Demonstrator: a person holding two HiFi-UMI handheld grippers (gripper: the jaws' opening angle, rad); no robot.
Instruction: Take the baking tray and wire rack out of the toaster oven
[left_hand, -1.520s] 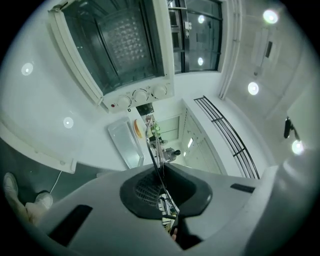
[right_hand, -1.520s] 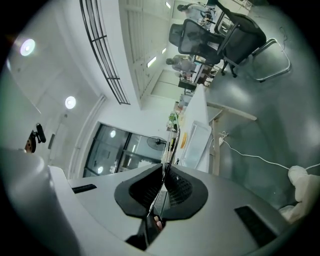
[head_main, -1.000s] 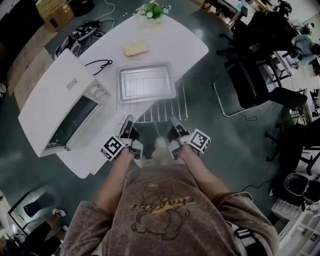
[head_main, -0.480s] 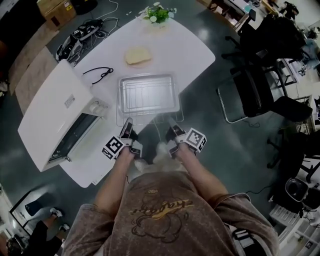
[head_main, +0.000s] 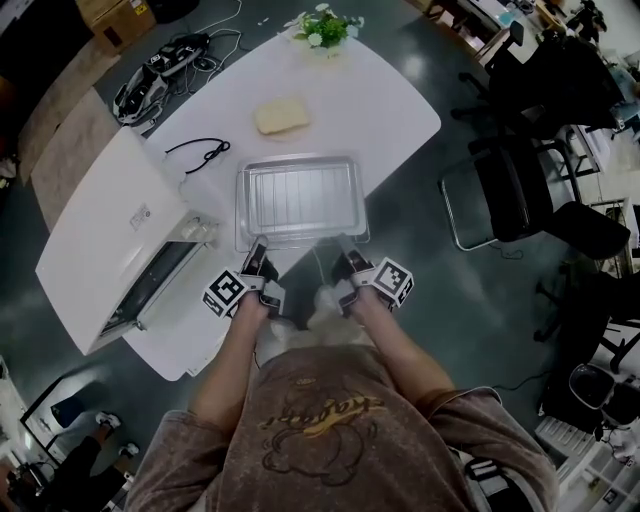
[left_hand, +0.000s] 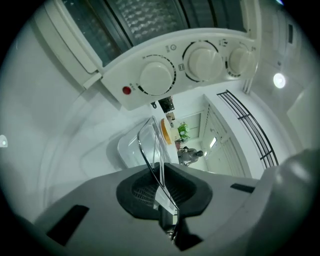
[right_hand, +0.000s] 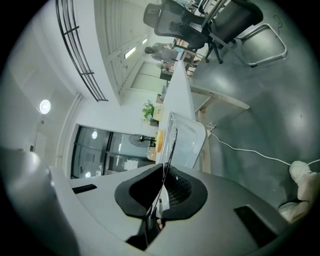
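While the baking tray (head_main: 300, 195) lies flat on the wire rack (left_hand: 150, 145), I have both at the near part of the white desk (head_main: 380, 100), straight in front of me and outside the toaster oven (head_main: 105, 235). Only the near edge of the rack peeks out from under the tray in the head view, and that edge is what I hold. My left tool (head_main: 258, 250) is clamped on the rack's front wire near its left corner; in the left gripper view the thin bright wire runs down between the dark pads, which press together on it. My right tool (head_main: 345, 250) grips the same wire near the right corner, and the right gripper view shows the wire pinched between its pads in the same way, with the pale tray just beyond. Both tools point away from me and slightly down, side by side and a little apart. Whether the rack's underside rests fully on the desk I cannot tell. Just left of the tray stands the oven, a white box set at an angle, its dark glass front turned toward the desk's near edge and its three round knobs (left_hand: 190, 65) close above my left tool. Beyond the tray lies a slice of bread (head_main: 281, 116), with a black cable (head_main: 200, 152) to its left and a small plant (head_main: 325, 28) at the far end. To the right, off the desk, stands a black office chair (head_main: 520, 185).
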